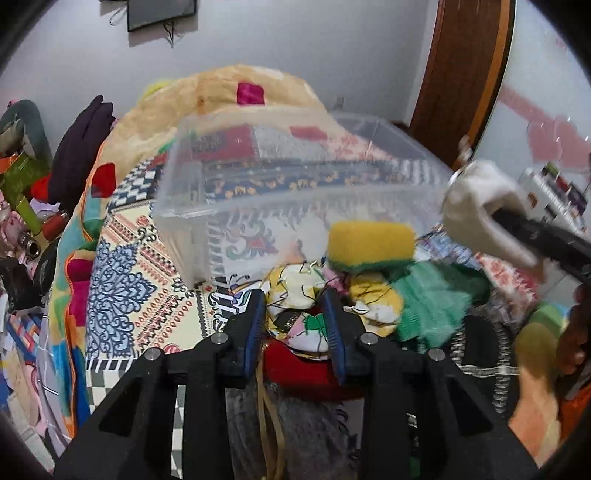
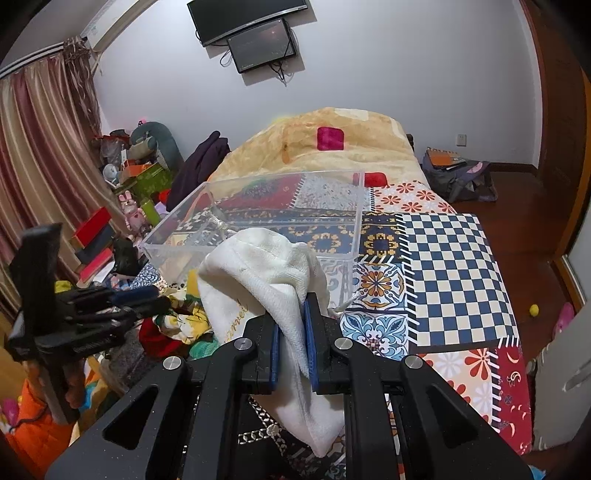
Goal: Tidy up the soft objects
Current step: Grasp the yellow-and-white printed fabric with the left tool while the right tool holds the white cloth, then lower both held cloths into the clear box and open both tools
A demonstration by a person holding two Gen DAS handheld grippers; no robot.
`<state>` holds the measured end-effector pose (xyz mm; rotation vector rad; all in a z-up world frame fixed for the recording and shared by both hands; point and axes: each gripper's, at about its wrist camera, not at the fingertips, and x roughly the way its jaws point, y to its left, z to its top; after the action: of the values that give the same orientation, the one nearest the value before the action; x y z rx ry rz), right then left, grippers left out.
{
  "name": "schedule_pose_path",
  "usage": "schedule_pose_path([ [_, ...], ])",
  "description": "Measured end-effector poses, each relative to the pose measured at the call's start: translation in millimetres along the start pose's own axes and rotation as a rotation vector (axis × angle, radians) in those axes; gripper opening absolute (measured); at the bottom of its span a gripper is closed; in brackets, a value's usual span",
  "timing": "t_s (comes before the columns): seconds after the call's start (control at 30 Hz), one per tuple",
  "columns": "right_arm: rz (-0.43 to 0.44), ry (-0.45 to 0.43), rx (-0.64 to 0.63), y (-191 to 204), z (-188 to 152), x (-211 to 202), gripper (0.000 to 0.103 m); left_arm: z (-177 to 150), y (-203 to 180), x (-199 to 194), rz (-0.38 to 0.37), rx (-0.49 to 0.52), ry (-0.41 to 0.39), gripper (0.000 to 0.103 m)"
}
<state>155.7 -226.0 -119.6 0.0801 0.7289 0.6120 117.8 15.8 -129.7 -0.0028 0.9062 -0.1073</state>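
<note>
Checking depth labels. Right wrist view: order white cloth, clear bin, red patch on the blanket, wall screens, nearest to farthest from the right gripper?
1. white cloth, clamped in the jaws
2. clear bin, just ahead on the bed
3. red patch, on the blanket behind
4. wall screens, top, far wall

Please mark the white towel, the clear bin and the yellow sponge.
white towel [image 2: 258, 266]: right wrist view, on its bunched top above the fingers.
clear bin [image 2: 255, 254]: right wrist view, on its near wall's rim.
yellow sponge [image 1: 371, 240]: left wrist view, on its yellow face.
</note>
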Motion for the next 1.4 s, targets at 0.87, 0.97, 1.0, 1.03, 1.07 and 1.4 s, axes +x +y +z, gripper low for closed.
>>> schedule_pose_path([
  [0.87,-0.053,-0.099,-0.051,14,52,-16,0.011,46,20,-98,0.019,-0.031,-0.304,0.006],
  [0.97,-0.059,-0.107,-0.06,14,65,-12,0.011,60,29,-100,-0.001,-0.061,-0.335,0.006],
  [1.0,-0.063,-0.11,-0.067,14,68,-11,0.011,65,31,-100,-0.003,-0.066,-0.341,0.006],
  [1.03,-0.065,-0.112,-0.074,15,71,-10,0.011,68,32,-99,-0.004,-0.067,-0.343,0.006],
  [1.07,-0.068,-0.113,-0.084,15,75,-7,0.011,72,34,-96,-0.006,-0.067,-0.345,0.006],
  [1.4,-0.081,-0.033,-0.159,22,88,43,0.011,95,38,-35,-0.048,-0.041,-0.252,0.006],
])
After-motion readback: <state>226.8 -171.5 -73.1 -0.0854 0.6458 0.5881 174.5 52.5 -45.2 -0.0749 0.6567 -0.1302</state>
